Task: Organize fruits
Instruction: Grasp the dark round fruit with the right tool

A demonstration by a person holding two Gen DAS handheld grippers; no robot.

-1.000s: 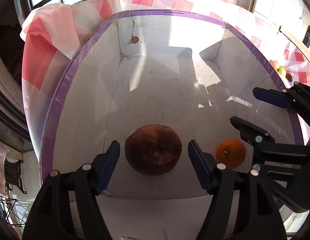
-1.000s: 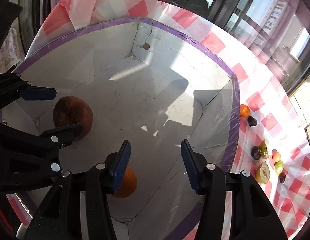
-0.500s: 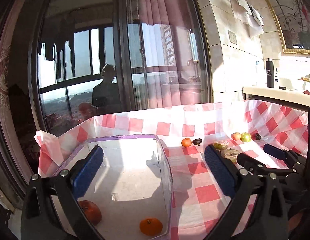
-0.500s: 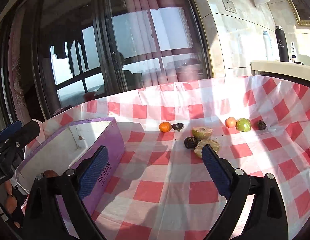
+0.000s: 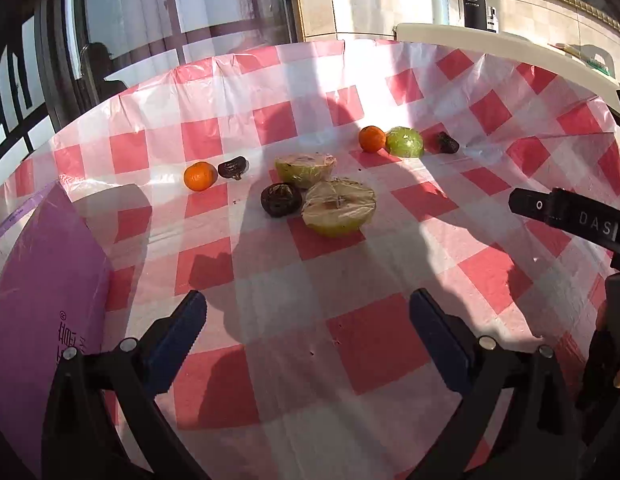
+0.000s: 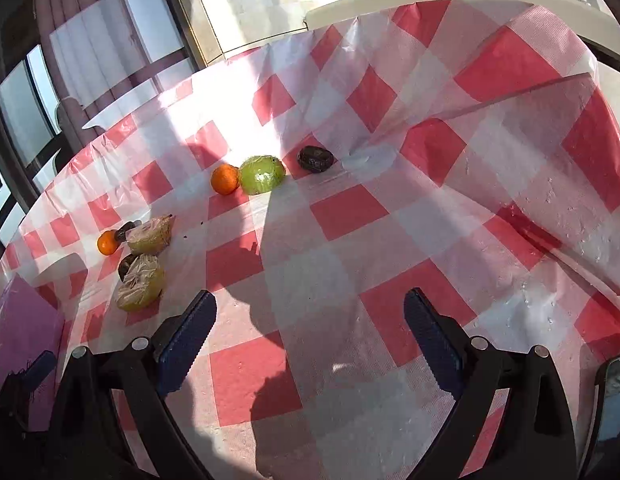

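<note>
Fruit lies scattered on the bench under a red-and-white checked plastic cloth [image 5: 373, 344]. Two wrapped green fruit halves [image 5: 338, 208] sit touching near the middle, with a dark wrinkled fruit [image 5: 281, 199] just beside them. To their left a small orange [image 5: 199, 176] touches a dark dried fruit [image 5: 232, 168]. Farther back, another small orange [image 5: 371, 139] touches a whole green fruit [image 5: 404, 142], and a second dark dried fruit [image 5: 447, 143] lies near it. The purple box [image 5: 42, 300] stands at the left edge, well apart from all of these. The left tongs [image 5: 308, 312] and the right tongs [image 6: 310, 312] both hover over bare cloth; their jaws have just been opening and stand wide apart with nothing between them.
</note>
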